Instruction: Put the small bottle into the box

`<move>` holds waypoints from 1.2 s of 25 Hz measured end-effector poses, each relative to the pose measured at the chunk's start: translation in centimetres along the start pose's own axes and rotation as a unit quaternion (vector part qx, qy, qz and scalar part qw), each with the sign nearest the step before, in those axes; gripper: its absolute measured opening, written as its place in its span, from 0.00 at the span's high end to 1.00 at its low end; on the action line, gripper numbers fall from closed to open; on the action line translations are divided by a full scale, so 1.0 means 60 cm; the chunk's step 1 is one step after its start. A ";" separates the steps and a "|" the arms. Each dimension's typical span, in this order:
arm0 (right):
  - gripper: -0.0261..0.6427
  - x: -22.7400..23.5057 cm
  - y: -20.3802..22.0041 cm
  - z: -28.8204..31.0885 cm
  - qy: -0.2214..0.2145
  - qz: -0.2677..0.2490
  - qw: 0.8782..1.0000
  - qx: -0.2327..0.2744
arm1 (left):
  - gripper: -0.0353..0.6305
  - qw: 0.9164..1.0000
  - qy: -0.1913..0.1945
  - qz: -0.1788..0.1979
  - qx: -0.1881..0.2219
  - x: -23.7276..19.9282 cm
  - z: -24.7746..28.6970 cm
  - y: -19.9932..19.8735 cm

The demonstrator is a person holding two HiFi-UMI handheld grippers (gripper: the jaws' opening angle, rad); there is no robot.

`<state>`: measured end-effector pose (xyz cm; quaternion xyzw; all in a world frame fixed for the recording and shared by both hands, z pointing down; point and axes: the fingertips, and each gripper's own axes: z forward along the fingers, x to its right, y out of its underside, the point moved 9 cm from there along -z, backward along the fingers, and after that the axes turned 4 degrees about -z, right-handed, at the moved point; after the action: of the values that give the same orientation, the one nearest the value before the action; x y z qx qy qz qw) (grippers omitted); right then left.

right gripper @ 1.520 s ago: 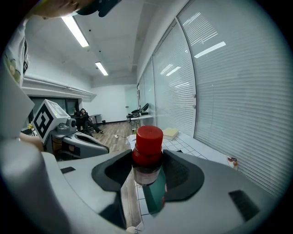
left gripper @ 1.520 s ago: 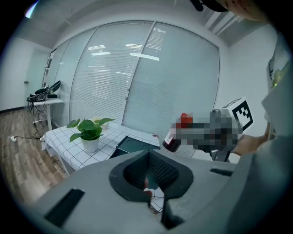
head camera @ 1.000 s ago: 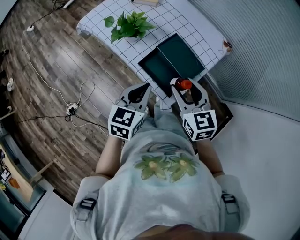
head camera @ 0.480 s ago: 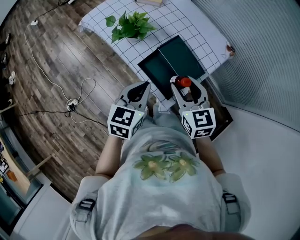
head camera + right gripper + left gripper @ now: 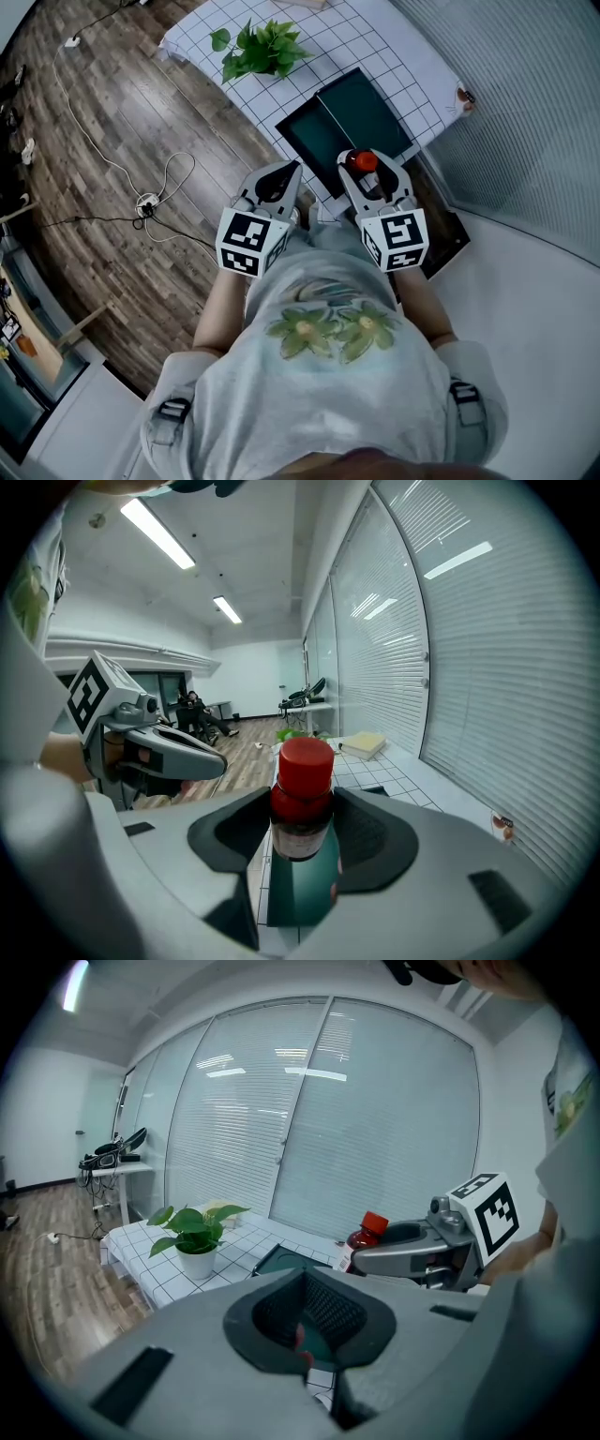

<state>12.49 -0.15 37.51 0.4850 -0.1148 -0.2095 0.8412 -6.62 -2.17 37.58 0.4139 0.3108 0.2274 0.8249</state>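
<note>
A small dark bottle with a red cap (image 5: 364, 162) stands upright between the jaws of my right gripper (image 5: 367, 172), which is shut on it. In the right gripper view the bottle (image 5: 302, 803) fills the middle, with the dark green box (image 5: 298, 892) below and beyond it. The open box (image 5: 349, 120) lies on the checked table (image 5: 394, 56), just past both grippers. My left gripper (image 5: 279, 180) hovers beside the right one at the table's near edge, shut with nothing in it. From the left gripper view the bottle (image 5: 365, 1233) shows at the right.
A potted plant (image 5: 260, 49) stands on the table's left part, and a book (image 5: 362, 745) lies at the far end. Cables (image 5: 141, 187) trail over the wooden floor on the left. Window blinds run along the right side. A dark low object (image 5: 452, 239) sits by my right arm.
My right gripper has crept slightly forward toward the box with the bottle in it. The left gripper has hardly moved.
</note>
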 end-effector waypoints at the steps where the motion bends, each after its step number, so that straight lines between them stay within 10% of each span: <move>1: 0.65 0.000 0.001 0.002 -0.002 -0.001 1.000 -0.001 | 0.94 1.000 -0.001 -0.001 0.000 0.000 0.000 0.001; 30: 0.65 0.018 0.031 0.065 -0.023 -0.013 0.999 -0.031 | 0.94 0.999 -0.018 -0.027 -0.017 -0.019 0.016 0.029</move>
<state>12.32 -2.81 41.08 0.4552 -0.1210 -0.2349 0.8503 -6.92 -2.46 39.84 0.3957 0.3029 0.2029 0.8429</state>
